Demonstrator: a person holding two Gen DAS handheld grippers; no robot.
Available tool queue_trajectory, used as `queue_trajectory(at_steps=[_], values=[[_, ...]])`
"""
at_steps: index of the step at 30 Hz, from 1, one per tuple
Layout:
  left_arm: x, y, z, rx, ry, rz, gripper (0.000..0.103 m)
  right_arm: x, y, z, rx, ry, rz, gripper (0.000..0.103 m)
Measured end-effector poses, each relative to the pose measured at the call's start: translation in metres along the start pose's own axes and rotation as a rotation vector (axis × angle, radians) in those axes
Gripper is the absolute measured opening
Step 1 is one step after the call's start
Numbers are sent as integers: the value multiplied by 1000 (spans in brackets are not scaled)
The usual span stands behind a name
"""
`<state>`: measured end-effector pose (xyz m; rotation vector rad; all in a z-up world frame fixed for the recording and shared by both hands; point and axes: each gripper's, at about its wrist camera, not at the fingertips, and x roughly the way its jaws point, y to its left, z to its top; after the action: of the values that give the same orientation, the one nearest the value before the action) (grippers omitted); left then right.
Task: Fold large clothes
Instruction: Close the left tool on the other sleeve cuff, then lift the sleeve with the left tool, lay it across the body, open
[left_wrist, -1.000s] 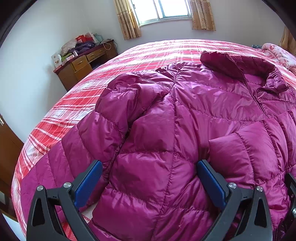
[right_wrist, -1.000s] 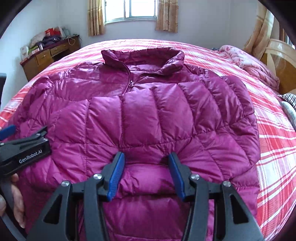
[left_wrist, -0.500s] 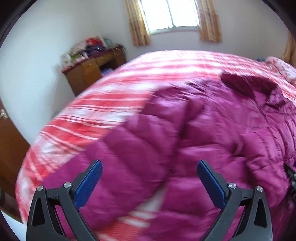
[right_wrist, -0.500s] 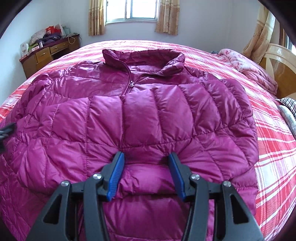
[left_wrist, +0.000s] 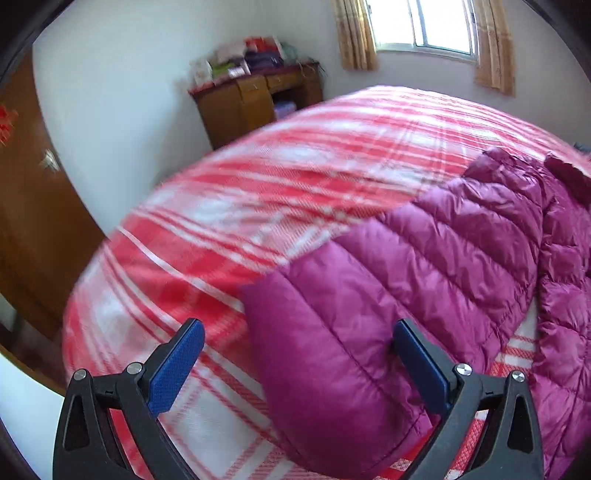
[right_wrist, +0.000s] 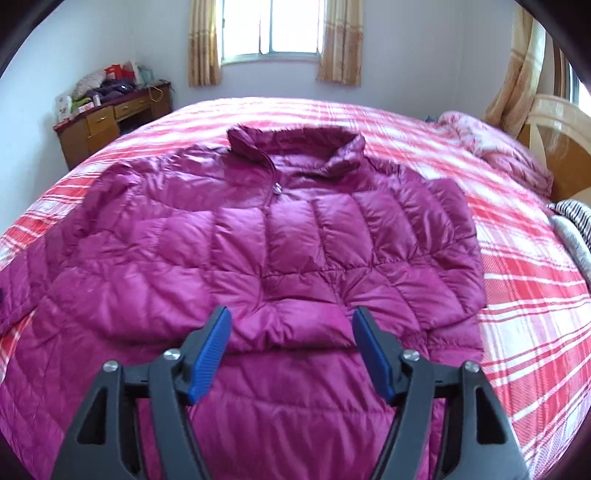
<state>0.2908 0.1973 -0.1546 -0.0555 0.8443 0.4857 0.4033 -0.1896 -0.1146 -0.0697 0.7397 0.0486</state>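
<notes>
A magenta quilted down jacket (right_wrist: 288, 236) lies front up, collar away from me, on a bed with a red and white plaid cover (right_wrist: 524, 280). Its lower hem is folded up into a puffy roll (right_wrist: 295, 325). My right gripper (right_wrist: 291, 350) hovers at that roll with its jaws opening; the roll lies between the blue pads and neither pad presses on it. In the left wrist view the jacket's sleeve (left_wrist: 406, 280) stretches out over the cover. My left gripper (left_wrist: 297, 354) stands wide open over the sleeve's cuff end, holding nothing.
A wooden desk (right_wrist: 110, 122) piled with clutter stands by the far left wall under a curtained window (right_wrist: 273, 29). A brown door (left_wrist: 29, 206) is at the left. A pink quilt (right_wrist: 495, 151), a headboard (right_wrist: 557, 125) and a striped cloth (right_wrist: 572, 218) sit at the right.
My left gripper swept left, off the jacket's body to the sleeve's end, and left the right wrist view. The right gripper's jaws widened off the hem roll and drew back a little.
</notes>
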Motion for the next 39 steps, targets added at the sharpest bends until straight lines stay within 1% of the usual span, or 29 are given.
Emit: queue_trajectory(at_steps=[2, 3, 4, 5, 6, 7, 9, 12, 15, 17, 21, 24, 28, 30, 32, 39], values=[[7, -5, -6, -9, 10, -25, 87, -2, 2, -5, -24, 15, -12, 75], [8, -8, -7, -4, 9, -57, 68, -4, 2, -8, -37, 15, -21, 75], [7, -12, -6, 1, 8, -77, 56, -7, 1, -12, -48, 15, -29, 75], [4, -16, -4, 14, -10, -62, 50, -9, -1, -14, -56, 15, -35, 75], [0, -20, -2, 36, -31, -53, 34, -11, -4, -17, -61, 13, -46, 75], [-4, -22, 1, 50, -44, -51, 25, -13, -8, -19, -60, 9, -57, 75], [-12, -23, 9, 49, -57, -65, 21, -15, -17, -22, -60, 6, -78, 75], [-28, -21, 22, 46, -103, -58, 18, -12, -29, -25, -49, 12, -121, 75], [-51, -21, 34, 53, -171, -44, 18, -11, -41, -27, -19, 23, -126, 75], [-65, -22, 44, 57, -203, -56, 18, -13, -46, -30, -14, 26, -120, 75], [-99, -33, 61, 88, -263, -104, 17, -18, -60, -35, 12, 42, -101, 75], [-123, -47, 74, 114, -300, -147, 17, -19, -72, -38, 40, 45, -108, 75], [-145, -64, 85, 136, -333, -198, 17, -14, -84, -48, 108, 47, -60, 75], [-157, -75, 90, 156, -348, -220, 17, -10, -84, -53, 118, 48, -54, 76], [-165, -84, 92, 173, -357, -240, 17, -10, -82, -54, 107, 44, -60, 78], [-208, -132, 97, 275, -432, -311, 16, -11, -84, -55, 114, 54, -67, 80]])
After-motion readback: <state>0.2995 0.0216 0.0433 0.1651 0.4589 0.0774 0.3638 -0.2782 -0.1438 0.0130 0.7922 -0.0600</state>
